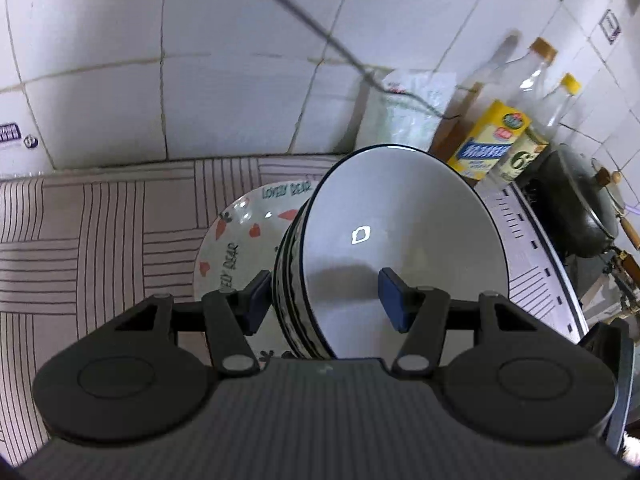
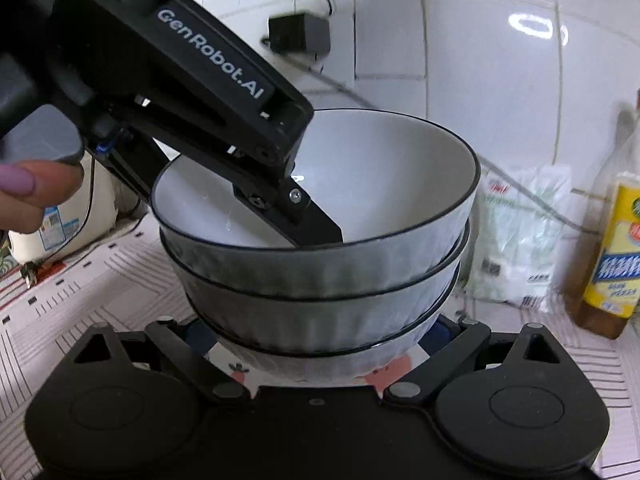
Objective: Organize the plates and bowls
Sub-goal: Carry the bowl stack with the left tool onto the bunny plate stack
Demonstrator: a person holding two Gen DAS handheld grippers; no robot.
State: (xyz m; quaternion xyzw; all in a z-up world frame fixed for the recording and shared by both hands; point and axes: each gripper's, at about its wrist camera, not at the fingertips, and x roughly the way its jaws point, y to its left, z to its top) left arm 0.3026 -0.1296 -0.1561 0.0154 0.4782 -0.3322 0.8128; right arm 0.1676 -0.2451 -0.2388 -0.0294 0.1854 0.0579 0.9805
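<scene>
Between my left gripper's (image 1: 326, 298) spread fingers sits the rim of the top bowl (image 1: 400, 240); they aren't pinching. My right gripper (image 2: 320, 330) is wide open beside the bottom bowl (image 2: 320, 354). Three bowls are stacked on the bear plate (image 1: 236, 240), open sides up. I think stacking is done. Next, both tools must back away slowly.

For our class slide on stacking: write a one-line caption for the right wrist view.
Left gripper straddles the rim of the top bowl in a three-bowl stack.
</scene>
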